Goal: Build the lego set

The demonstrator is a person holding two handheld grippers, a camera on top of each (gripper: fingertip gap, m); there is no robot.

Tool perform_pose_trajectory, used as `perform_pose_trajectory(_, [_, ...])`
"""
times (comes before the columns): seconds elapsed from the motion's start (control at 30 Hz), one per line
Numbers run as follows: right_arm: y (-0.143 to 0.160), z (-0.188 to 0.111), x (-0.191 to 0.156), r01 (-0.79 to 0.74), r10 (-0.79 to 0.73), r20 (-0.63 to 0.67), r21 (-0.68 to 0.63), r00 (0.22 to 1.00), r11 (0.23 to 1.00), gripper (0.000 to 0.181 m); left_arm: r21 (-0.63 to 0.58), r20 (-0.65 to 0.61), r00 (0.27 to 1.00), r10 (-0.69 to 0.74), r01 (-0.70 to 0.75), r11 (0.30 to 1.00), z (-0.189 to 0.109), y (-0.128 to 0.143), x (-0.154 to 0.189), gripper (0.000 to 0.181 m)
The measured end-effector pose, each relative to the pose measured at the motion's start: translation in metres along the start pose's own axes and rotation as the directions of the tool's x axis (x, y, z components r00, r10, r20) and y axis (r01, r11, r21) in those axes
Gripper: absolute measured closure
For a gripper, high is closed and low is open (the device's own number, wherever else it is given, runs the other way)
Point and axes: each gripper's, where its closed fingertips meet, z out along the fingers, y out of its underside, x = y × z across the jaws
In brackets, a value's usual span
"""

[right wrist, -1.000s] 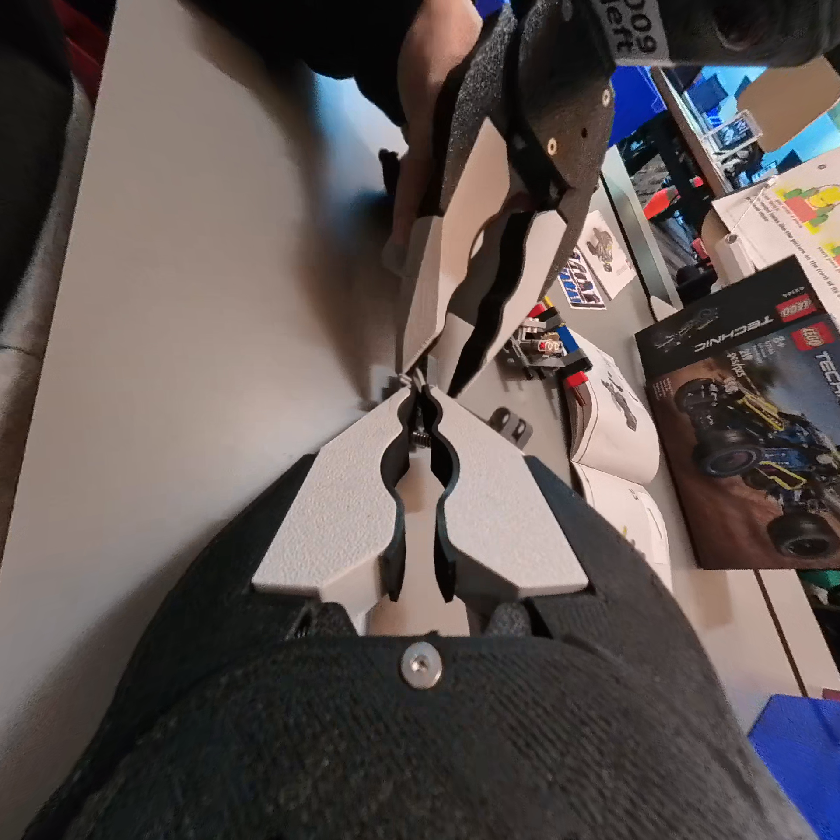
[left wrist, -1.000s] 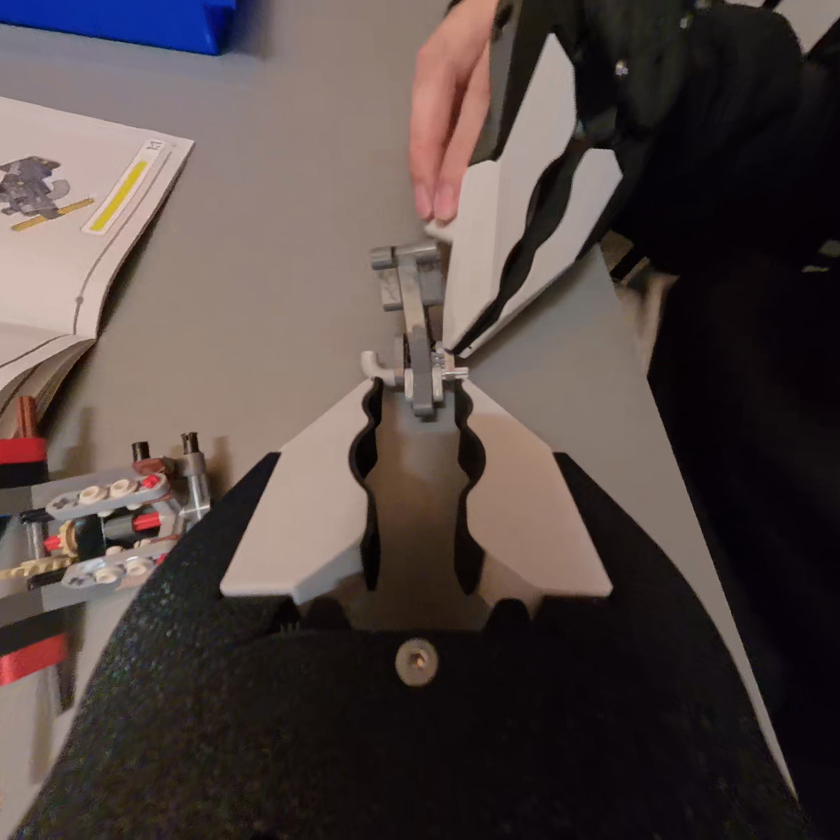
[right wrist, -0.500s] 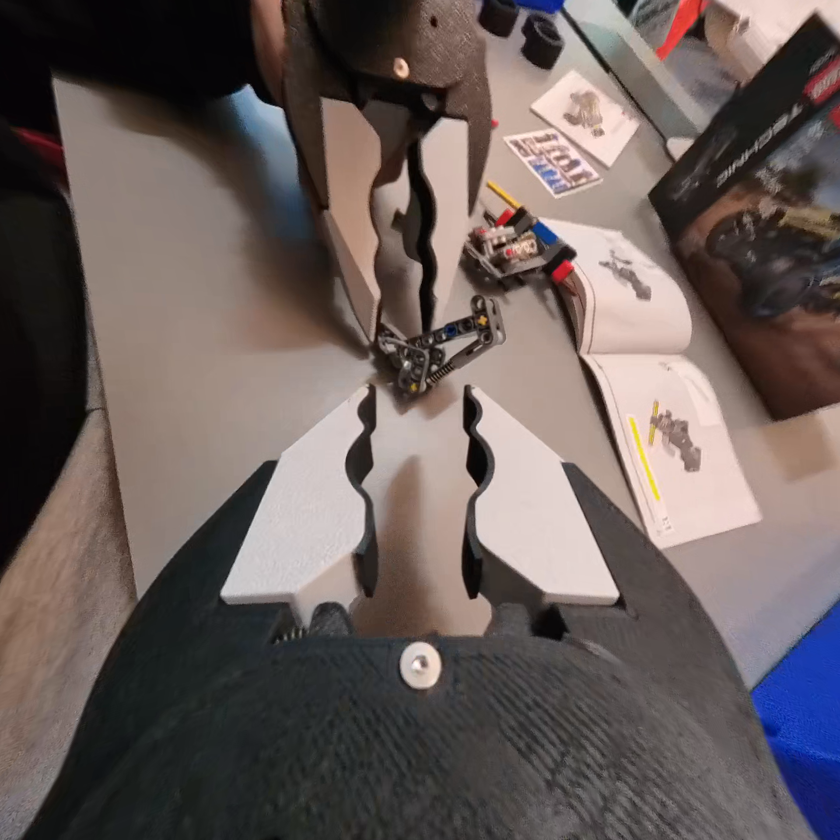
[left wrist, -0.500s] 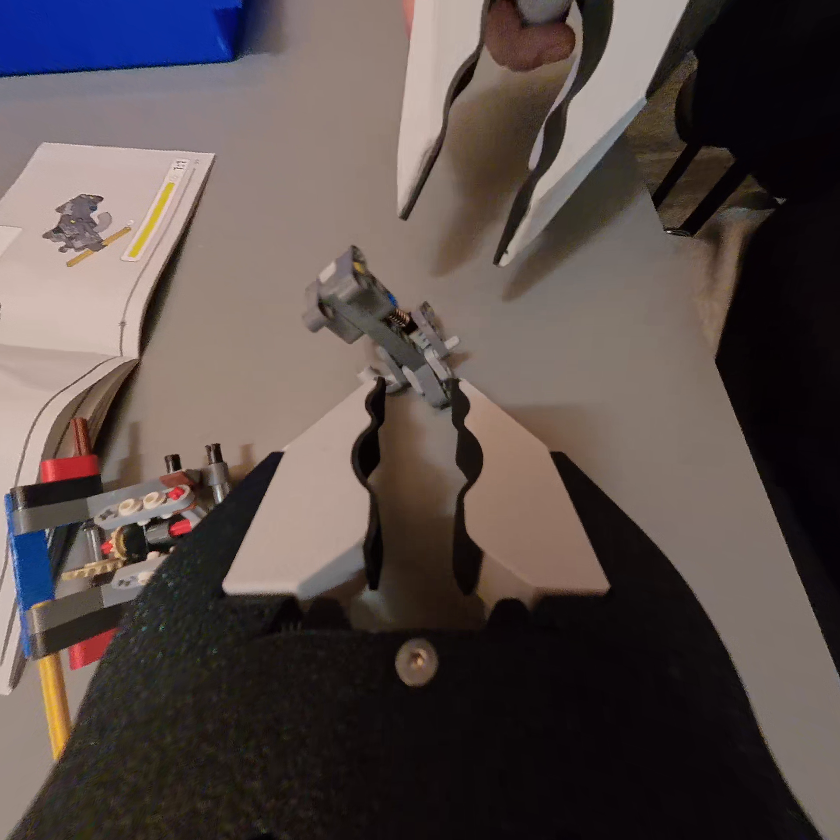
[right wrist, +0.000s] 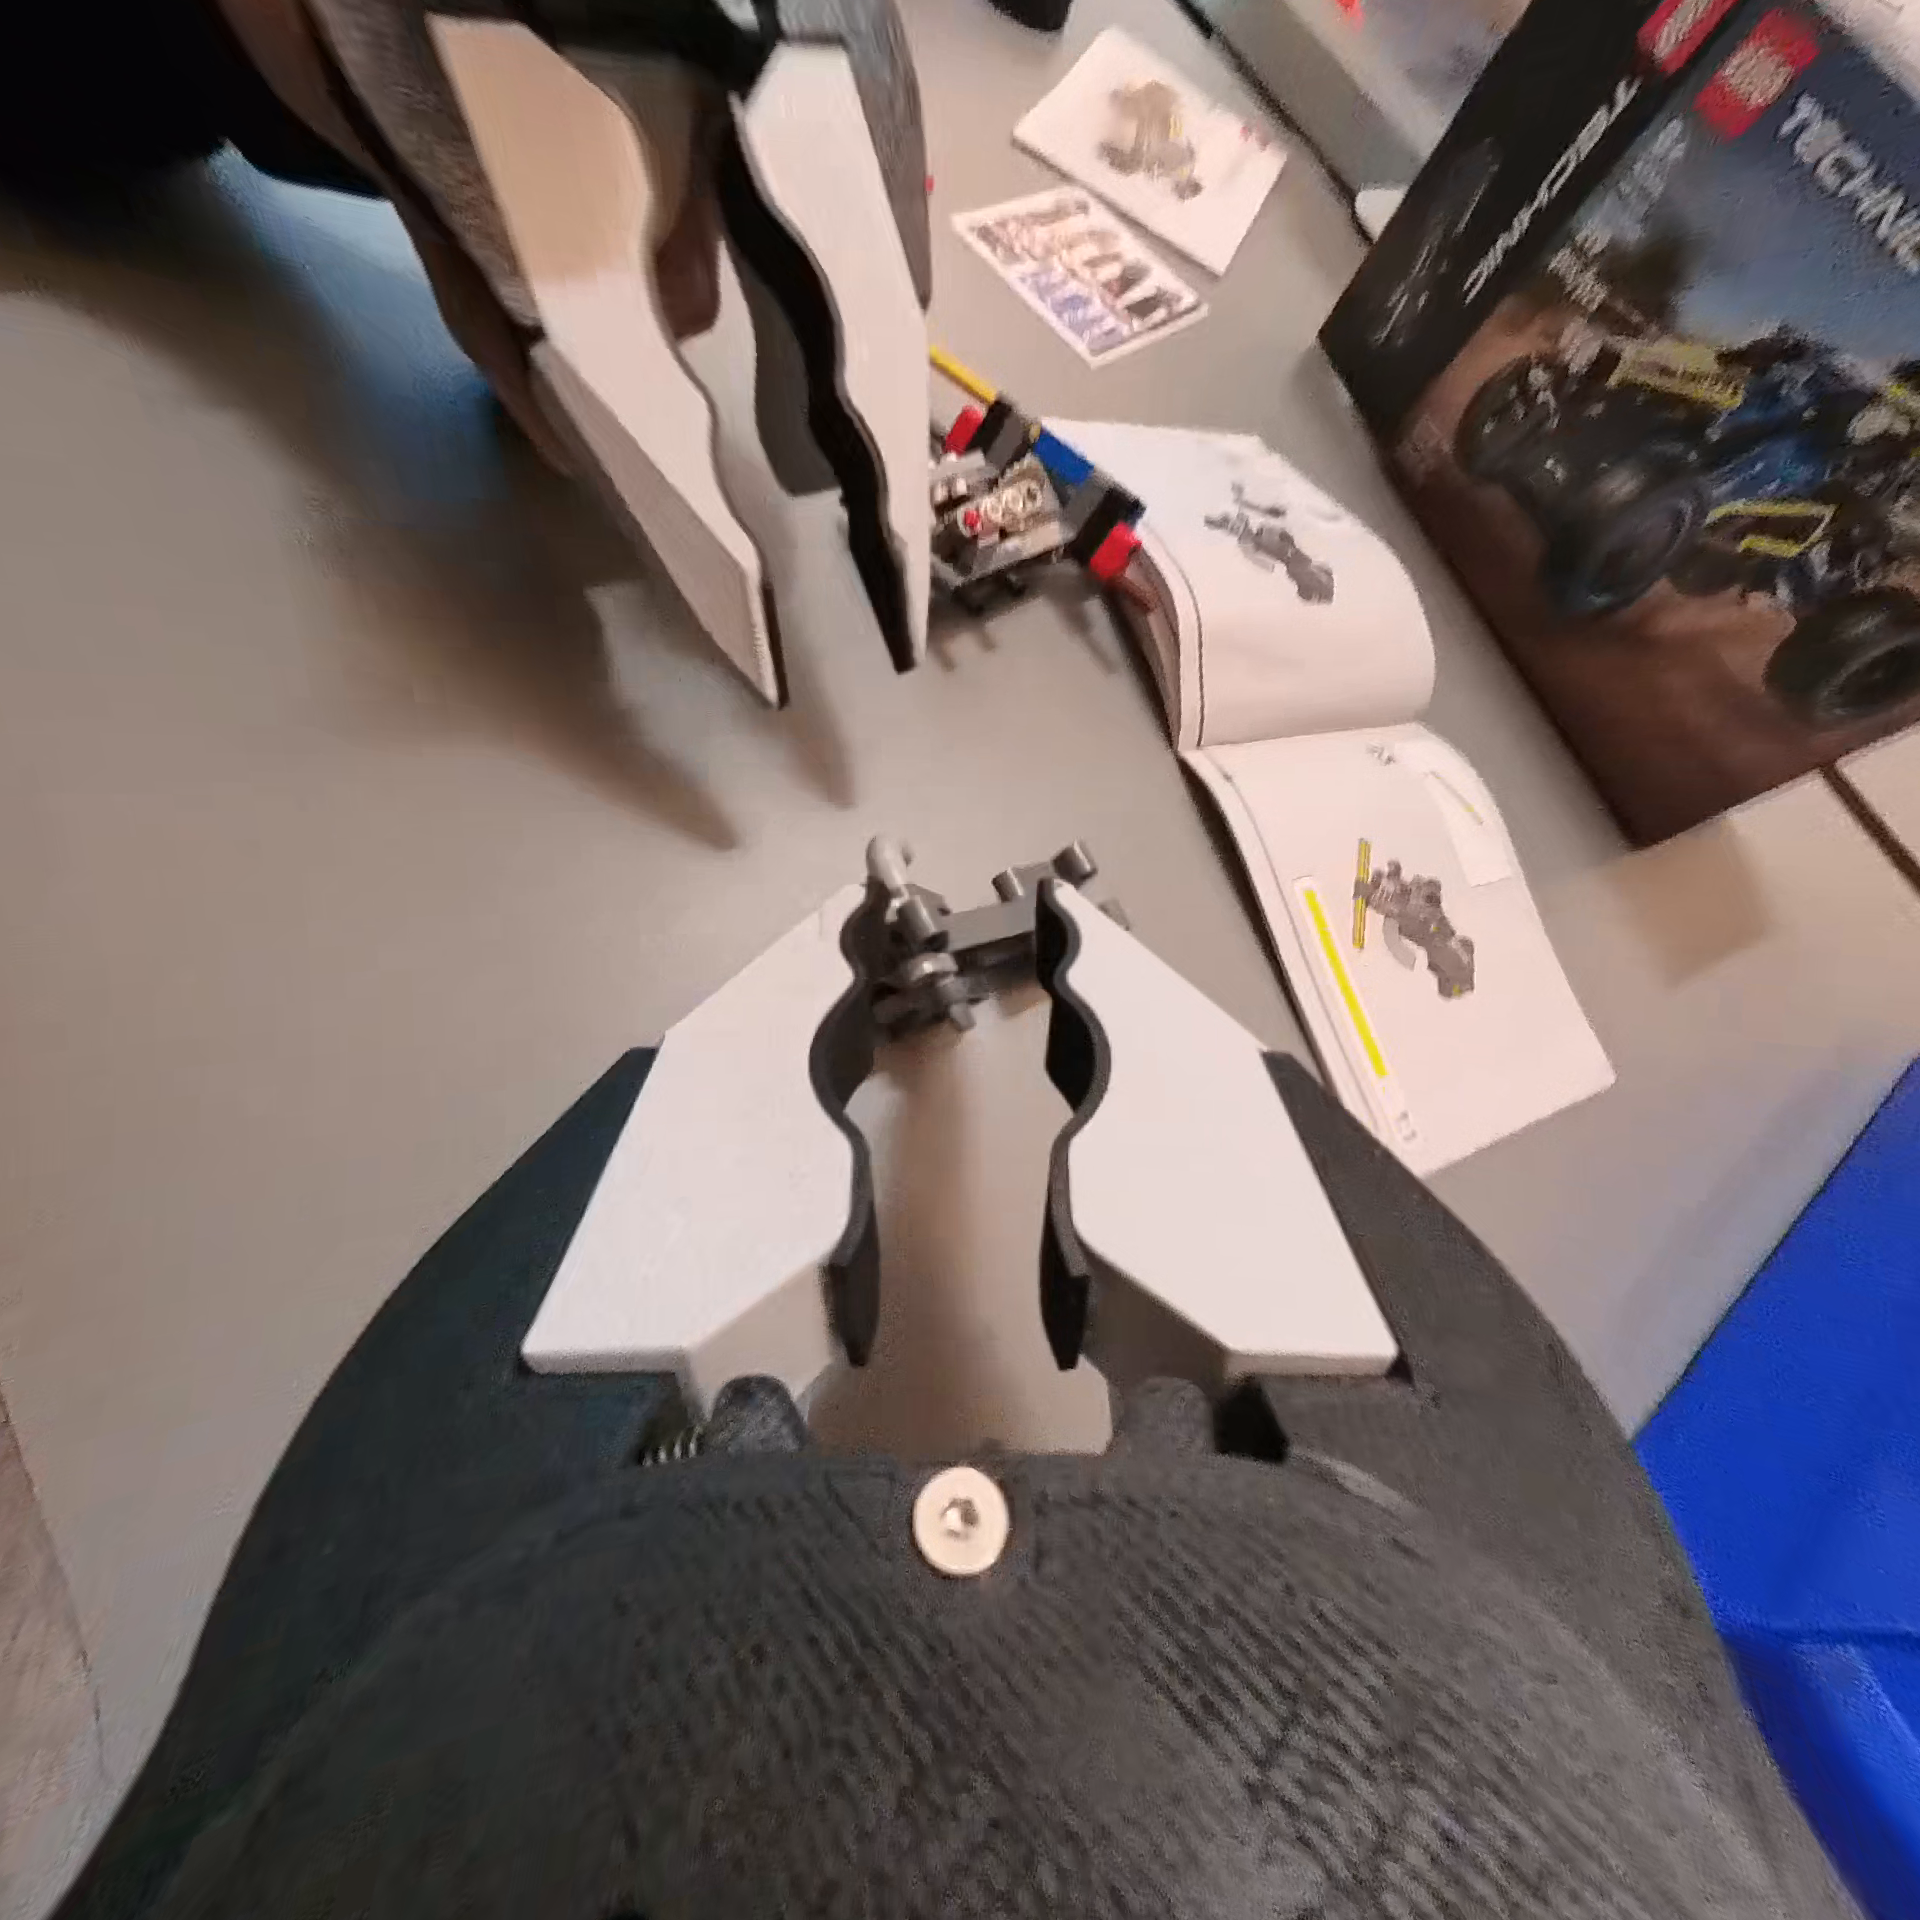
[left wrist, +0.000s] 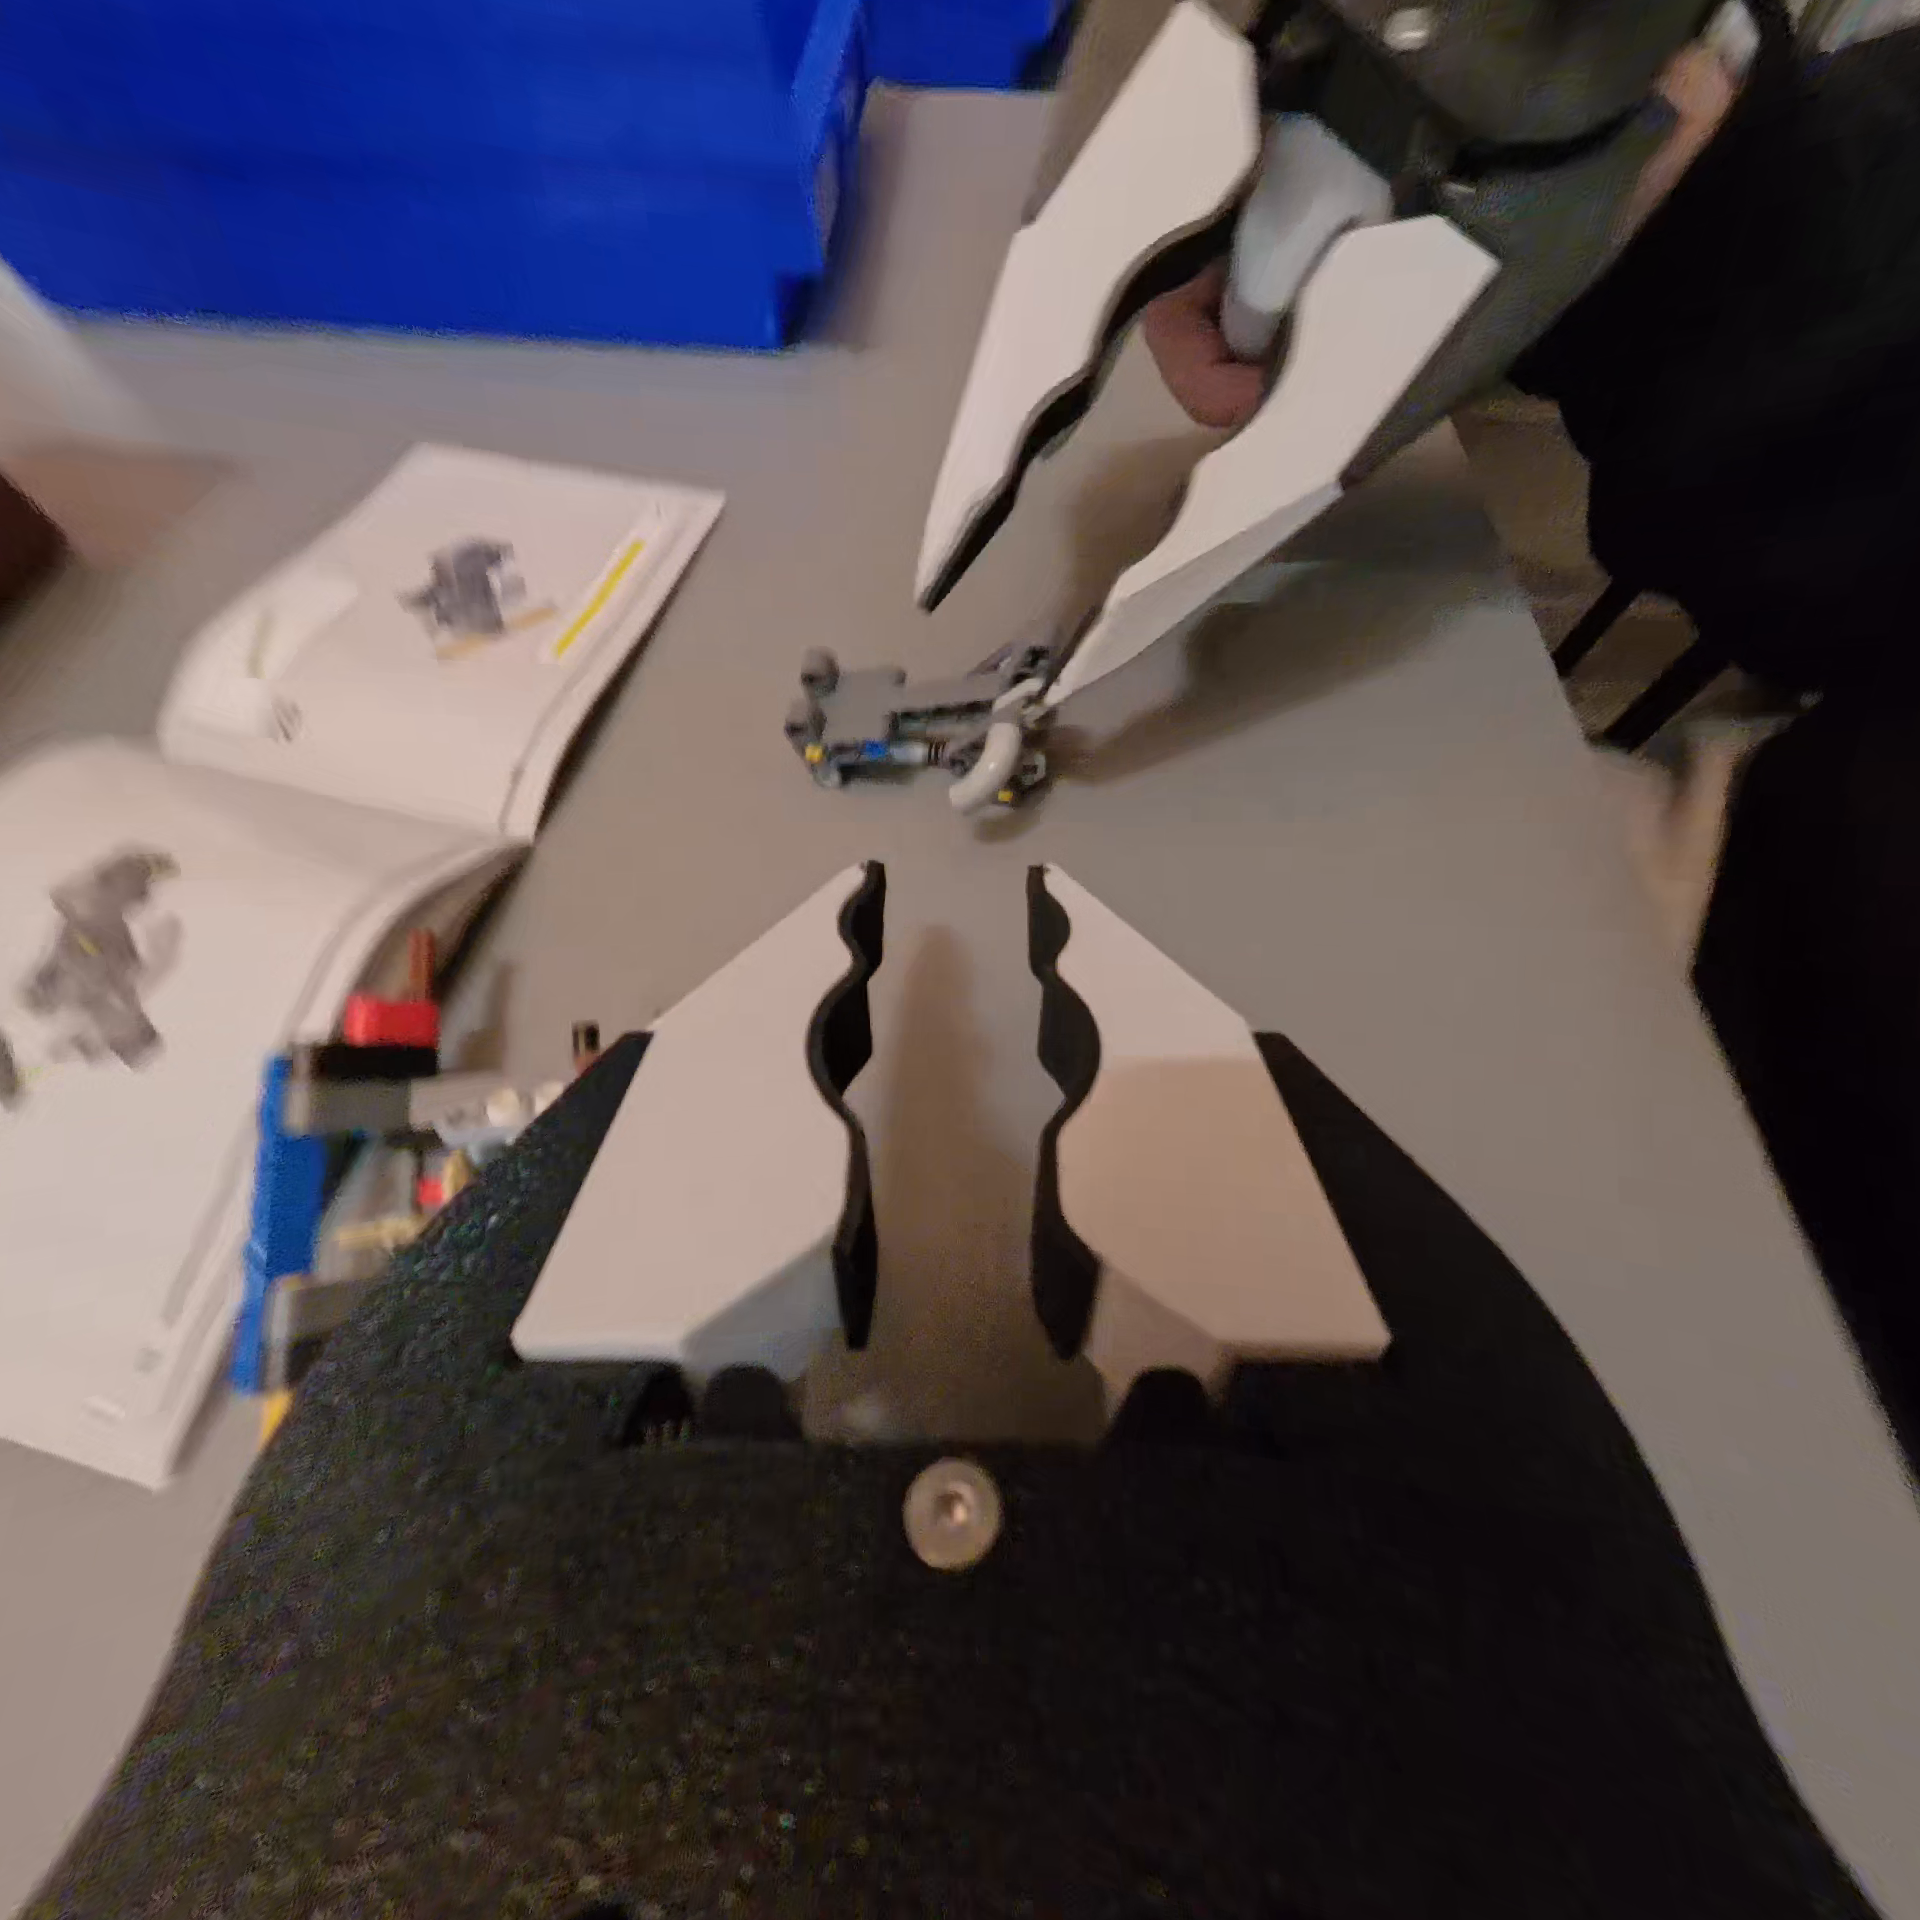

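Right tool (right wrist: 951, 894) apart astride grey lego piece (right wrist: 935, 935) | left tool (left wrist: 951, 883) apart, empty | bare table (right wrist: 312, 831) between

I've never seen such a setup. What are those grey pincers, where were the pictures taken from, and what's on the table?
No robot here: a person holds two hand tools, each with two pale grey jaws and a camera looking along them. One picture looks along the left gripper, the other along the right gripper; each also shows the other tool farther off. Both pairs of jaws stand open, gripping nothing. A small dark grey lego assembly lies on the grey table between the right jaws. Nearby lie an open white instruction booklet, a larger half-built model with red and blue parts, a sticker sheet, the set's cardboard box and blue plastic bins.
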Motion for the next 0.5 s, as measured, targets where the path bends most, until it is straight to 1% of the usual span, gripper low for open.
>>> perform_pose_trajectory(0.03, [0.002, -0.004, -0.003, 0.0, 0.0, 0.012, -0.015, 1.0, 1.0, 0.155, 0.004, 0.009, 0.996, 0.086, -0.086, 0.996, 0.001, -0.003, 0.003, 0.157])
perform_pose_trajectory(0.1, [0.004, -0.014, -0.011, 0.036, -0.035, 0.056, -0.023, 0.998, 0.999, 0.159, -0.012, 0.022, 0.981, 0.193, -0.193, 0.981, 0.006, -0.005, 0.007, 0.156])
perform_pose_trajectory(0.17, [0.007, -0.021, -0.003, 0.067, -0.067, 0.037, -0.003, 0.997, 0.998, 0.159, 0.006, 0.026, 0.971, 0.237, -0.237, 0.972, 0.012, -0.013, 0.008, 0.155])
perform_pose_trajectory(0.23, [0.009, -0.024, 0.005, 0.093, -0.093, 0.023, 0.022, 0.995, 0.995, 0.159, 0.031, 0.023, 0.963, 0.27, -0.271, 0.962, 0.02, -0.021, 0.01, 0.158])
perform_pose_trajectory(0.3, [0.014, -0.022, 0.007, 0.146, -0.148, 0.043, 0.042, 0.988, 0.988, 0.161, 0.003, 0.048, 0.947, 0.317, -0.318, 0.948, 0.029, -0.022, 0.004, 0.16])
perform_pose_trajectory(0.37, [0.022, -0.016, 0.01, 0.188, -0.191, 0.058, 0.055, 0.98, 0.981, 0.16, -0.044, 0.018, 0.941, 0.337, -0.336, 0.941, 0.037, -0.016, 0.004, 0.159])
perform_pose_trajectory(0.43, [0.028, -0.011, 0.006, 0.208, -0.215, 0.095, 0.084, 0.972, 0.975, 0.16, -0.063, 0.009, 0.935, 0.355, -0.354, 0.933, 0.041, -0.014, 0.005, 0.157])
perform_pose_trajectory(0.5, [0.028, -0.007, 0.001, 0.228, -0.243, 0.124, 0.127, 0.962, 0.965, 0.162, -0.078, 0.012, 0.932, 0.361, -0.36, 0.93, 0.044, -0.013, 0.005, 0.16])
